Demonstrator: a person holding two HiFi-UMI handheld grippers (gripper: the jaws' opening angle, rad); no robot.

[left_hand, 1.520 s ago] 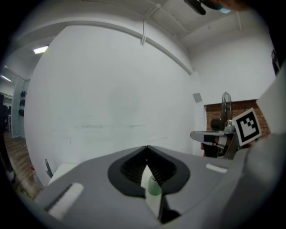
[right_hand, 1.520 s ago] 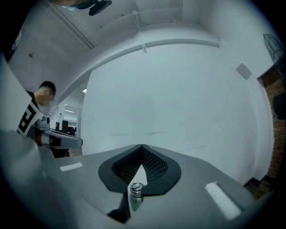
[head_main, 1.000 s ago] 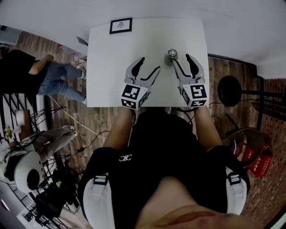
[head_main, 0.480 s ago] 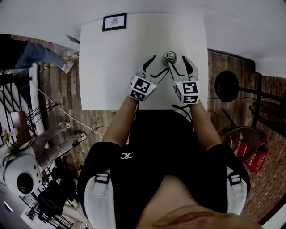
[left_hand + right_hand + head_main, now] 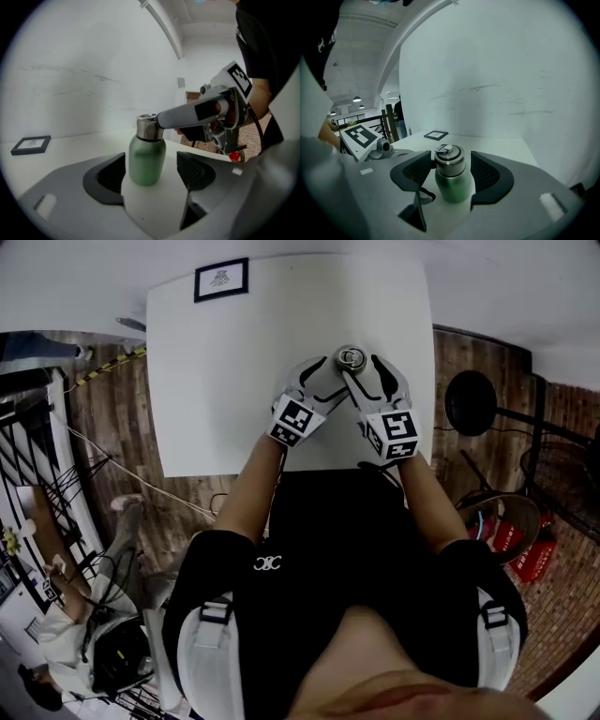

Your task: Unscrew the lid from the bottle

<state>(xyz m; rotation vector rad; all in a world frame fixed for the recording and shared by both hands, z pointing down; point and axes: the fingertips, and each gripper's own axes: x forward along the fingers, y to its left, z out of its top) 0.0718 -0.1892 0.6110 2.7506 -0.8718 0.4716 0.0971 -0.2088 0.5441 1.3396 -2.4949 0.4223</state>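
A small green bottle (image 5: 146,161) with a steel screw lid (image 5: 449,157) stands upright on the white table (image 5: 234,381), right of its middle (image 5: 352,358). My left gripper (image 5: 151,172) comes from the left and straddles the green body; its jaws have just been opening, and neither pad presses on it. My right gripper (image 5: 451,173) straddles the lid from the near side. Its jaws have also just widened; a narrow gap shows at the right pad (image 5: 487,176). One right finger (image 5: 197,112) lies against the lid's side. In the head view both grippers (image 5: 328,379) (image 5: 362,364) converge on the bottle.
A small black-framed card (image 5: 221,279) lies at the table's far left corner. Right of the table stand a round black stool (image 5: 469,401) and a red extinguisher (image 5: 525,554). Cables and equipment cover the wooden floor at the left. A white wall rises behind the table.
Both grippers have come down and in around the bottle. The left one swung right from the table's middle to the body; the right one closed in on the lid. Jaws stand wider.
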